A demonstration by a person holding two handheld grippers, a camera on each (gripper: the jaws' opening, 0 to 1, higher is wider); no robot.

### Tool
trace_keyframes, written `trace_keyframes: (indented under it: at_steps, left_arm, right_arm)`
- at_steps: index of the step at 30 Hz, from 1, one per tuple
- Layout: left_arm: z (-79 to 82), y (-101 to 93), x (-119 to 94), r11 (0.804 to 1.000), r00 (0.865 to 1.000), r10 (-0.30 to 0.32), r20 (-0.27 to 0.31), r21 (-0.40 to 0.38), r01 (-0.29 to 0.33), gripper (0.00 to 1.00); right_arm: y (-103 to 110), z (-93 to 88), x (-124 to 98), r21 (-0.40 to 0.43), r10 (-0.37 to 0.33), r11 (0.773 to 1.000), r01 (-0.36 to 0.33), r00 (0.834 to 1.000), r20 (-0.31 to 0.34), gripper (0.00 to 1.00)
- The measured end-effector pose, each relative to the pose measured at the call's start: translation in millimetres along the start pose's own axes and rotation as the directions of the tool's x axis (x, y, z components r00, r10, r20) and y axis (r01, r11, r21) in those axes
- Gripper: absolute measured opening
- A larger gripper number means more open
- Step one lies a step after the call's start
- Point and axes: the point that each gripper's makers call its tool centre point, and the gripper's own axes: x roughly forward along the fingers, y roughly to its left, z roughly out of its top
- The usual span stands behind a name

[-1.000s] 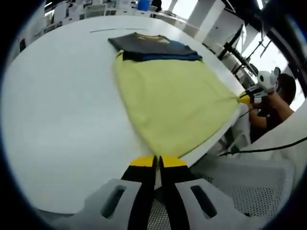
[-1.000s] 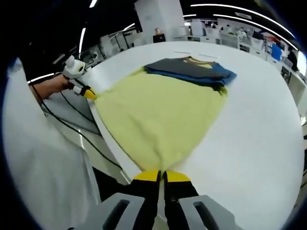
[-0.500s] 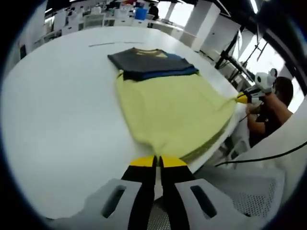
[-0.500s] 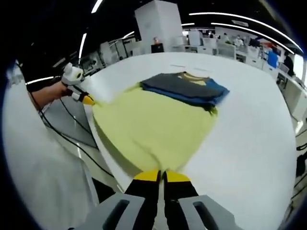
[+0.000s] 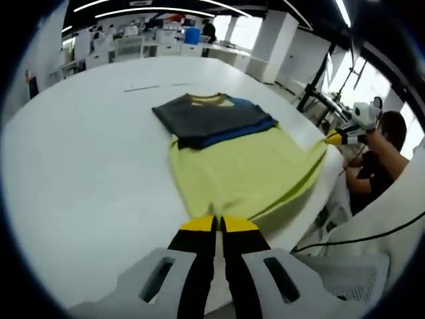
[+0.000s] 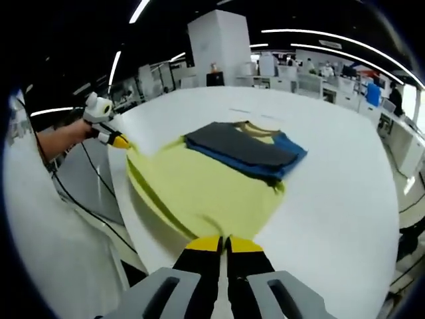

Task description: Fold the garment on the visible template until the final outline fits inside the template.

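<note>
Yellow shirt (image 5: 246, 174) lies spread on the white surface (image 5: 86, 166), its far end folded under a dark grey and blue layer (image 5: 209, 118) with a yellow collar showing at the top. In the left gripper view the left gripper (image 5: 219, 224) has its yellow-tipped fingers (image 5: 196, 224) clenched on the shirt's near corner, right at the surface edge. The cloth runs from that corner up and to the right, where the right gripper (image 5: 337, 137) pinches the other corner, held by a hand (image 5: 364, 118) beside the surface. The hem between the two corners sags a little over the edge, with a doubled fold line showing along it.

From the right gripper view, the right gripper (image 6: 224, 244) is likewise closed tight on its corner of the shirt (image 6: 199, 193), yellow fingers (image 6: 246, 245) pressed together with cloth between them. The left gripper (image 6: 119, 141) appears at the left of that view, gripping the opposite corner, with a hand (image 6: 98, 116) and forearm behind it. The dark grey and blue folded part (image 6: 246, 151) sits toward the middle of the surface (image 6: 345, 199). A thin line mark (image 5: 141, 87) on the surface lies beyond the shirt. Desks, pillars and ceiling lights fill the room behind, too blurred to make out in detail.
</note>
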Motion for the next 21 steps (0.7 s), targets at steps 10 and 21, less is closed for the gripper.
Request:
trace_keyframes:
  at_steps: [10,21]
  left_arm:
    - [47.8,19.5,5,1.000,0.996,0.019,0.092,0.010,-0.020,0.00]
    - [96.8,37.3,15,0.999,0.984,0.033,0.175,0.015,-0.036,0.00]
  right_arm:
    - [-23,43.6,1,-0.004,-0.030,1.000,0.031,0.997,0.072,0.00]
    - [-52,76.9,7,-0.025,-0.069,0.997,0.072,0.992,0.106,0.00]
